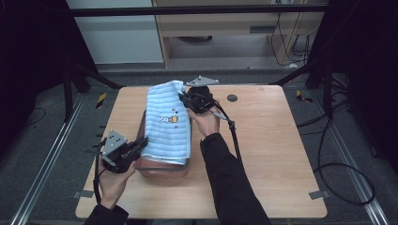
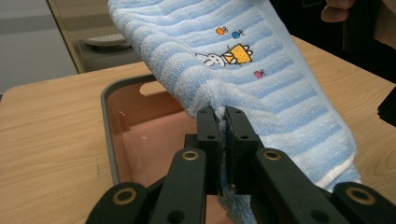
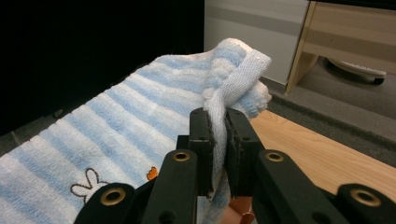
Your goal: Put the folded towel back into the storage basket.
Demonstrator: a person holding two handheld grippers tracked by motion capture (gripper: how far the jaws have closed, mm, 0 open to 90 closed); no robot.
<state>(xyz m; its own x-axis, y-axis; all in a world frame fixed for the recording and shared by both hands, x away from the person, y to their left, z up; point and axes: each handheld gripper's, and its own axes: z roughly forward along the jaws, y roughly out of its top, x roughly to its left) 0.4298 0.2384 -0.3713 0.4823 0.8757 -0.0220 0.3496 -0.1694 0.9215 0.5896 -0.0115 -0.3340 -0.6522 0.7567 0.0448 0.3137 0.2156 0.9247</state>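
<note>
A blue-striped towel (image 1: 166, 124) hangs stretched above a pink tray (image 1: 164, 168) on the table (image 1: 272, 140), the left gripper (image 2: 222, 122) and right gripper (image 3: 219, 122) each pinching an edge between closed fingers. The lift looks done; lowering into the tray seems to remain.

Towel (image 1: 167, 123): light blue and white stripes, white edge band; small embroidered white rabbit beside yellow shape, tiny orange, blue and pink dots near it.
Bin (image 2: 140, 135): salmon-pink inside, grey rim.
Tabletop (image 1: 263, 154): light wood grain, one dark round spot.
Left hand-held gripper (image 2: 223, 122), right hand-held gripper (image 3: 219, 126): black jaws, brass-coloured rivets, grey top plates.
Sleeves: black.
</note>
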